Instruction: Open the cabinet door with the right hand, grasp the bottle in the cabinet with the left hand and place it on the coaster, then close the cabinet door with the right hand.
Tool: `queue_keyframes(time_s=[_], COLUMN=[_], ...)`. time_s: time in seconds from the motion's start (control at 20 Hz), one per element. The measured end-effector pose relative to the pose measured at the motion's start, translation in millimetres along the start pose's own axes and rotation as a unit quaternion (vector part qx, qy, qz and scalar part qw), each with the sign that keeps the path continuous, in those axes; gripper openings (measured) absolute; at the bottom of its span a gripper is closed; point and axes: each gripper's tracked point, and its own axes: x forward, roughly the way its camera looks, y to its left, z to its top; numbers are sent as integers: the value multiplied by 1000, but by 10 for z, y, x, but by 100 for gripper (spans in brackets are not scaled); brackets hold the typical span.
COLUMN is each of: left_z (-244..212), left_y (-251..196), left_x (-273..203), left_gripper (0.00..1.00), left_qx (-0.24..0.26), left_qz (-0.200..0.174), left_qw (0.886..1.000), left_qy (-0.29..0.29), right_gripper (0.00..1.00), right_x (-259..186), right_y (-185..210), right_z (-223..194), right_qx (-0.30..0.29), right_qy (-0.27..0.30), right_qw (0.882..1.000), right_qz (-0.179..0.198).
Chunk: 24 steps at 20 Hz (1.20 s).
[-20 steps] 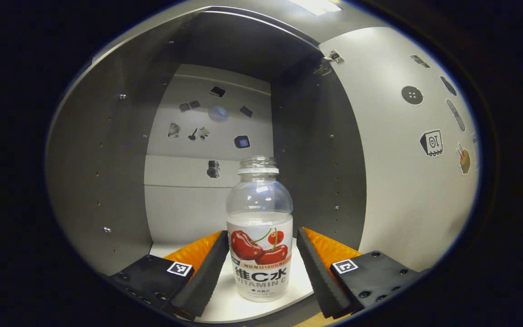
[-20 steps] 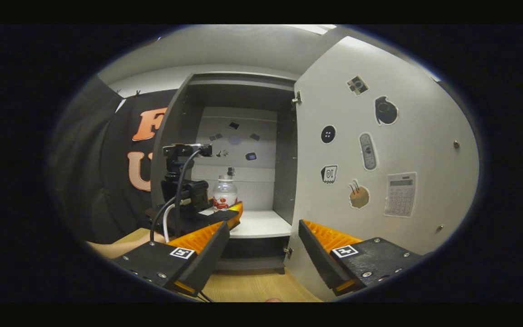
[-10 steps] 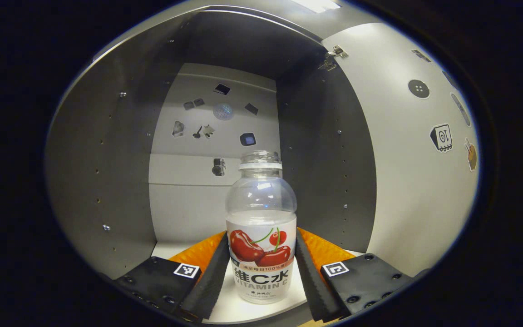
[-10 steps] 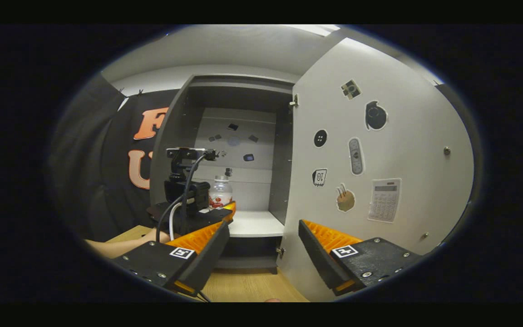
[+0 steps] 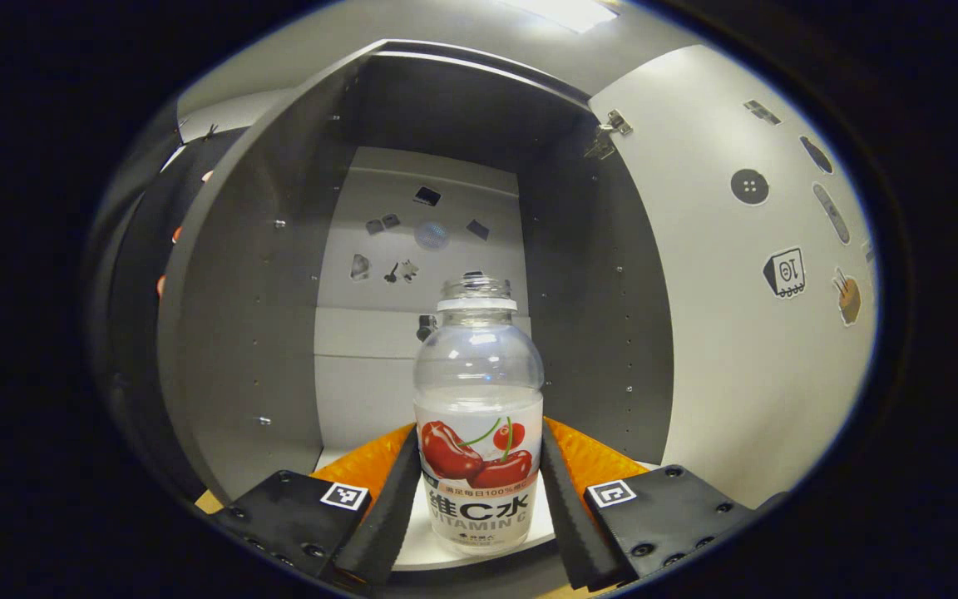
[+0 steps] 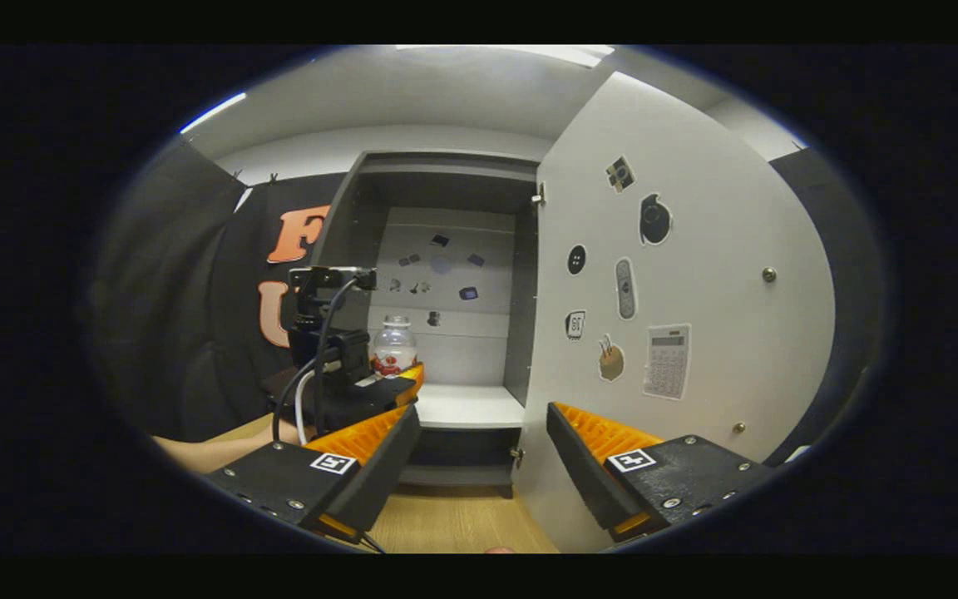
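Grey cabinet [image 5: 279,333] walls wrap round the scene in the left gripper view, stickers scattered over the pale back panel, and the cabinet door [image 5: 737,333] hangs swung wide open on the right, hinge showing at its top corner. Front and centre, the bottle [image 5: 479,416] stands upright, clear, uncapped at the neck by the look of it, cherries on its label, its base at the front edge of the white shelf [image 5: 425,541] — whether it rests there or is just lifted, I cannot tell. And the left tongs [image 5: 479,507] are clamped on it: both fingers [image 5: 383,516] press the label, one on each side, down at the lower half of the bottle. Over to the right gripper view: the wooden tabletop [image 6: 454,524] runs up to the cabinet's foot, and the right tongs [image 6: 483,466] hang over it, spread wide, nothing between them, not touching the door beside them. Farther off, the left tongs [image 6: 392,387] reach level into the cabinet mouth with cables trailing off the back, the bottle [image 6: 394,349] peeking above them, and a bare forearm [image 6: 213,453] stretches in low from the left behind them.
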Motion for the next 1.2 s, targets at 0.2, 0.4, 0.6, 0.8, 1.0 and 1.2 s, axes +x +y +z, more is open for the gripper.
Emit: queue_keyframes(time_s=[0.2,0.4,0.6,0.8,1.0,1.2], left_z=[102,172,232,205,92,-77], left_y=[-36,-110,-133,-153,-89,111], left_x=[-470,-981,-1553,-1976,-2298,-2570], left_gripper=[81,81,81,82,81,81], left_qx=[8,17,29,55,50,45], left_qz=[17,40,67,79,85,100], left_qw=[1000,999,997,995,995,994], left_qy=[-3,0,-3,-3,-15,-23], right_gripper=[94,94,94,94,94,94], right_x=[-273,-576,-838,-914,-884,-779], right_y=[26,30,54,87,149,304], right_z=[0,19,0,-67,-63,-68], right_qx=[7,8,2,12,29,40], right_qy=[-2,-3,-9,-1,-2,-5], right_qw=[1000,998,996,995,994,994], right_qz=[30,56,88,104,104,104])
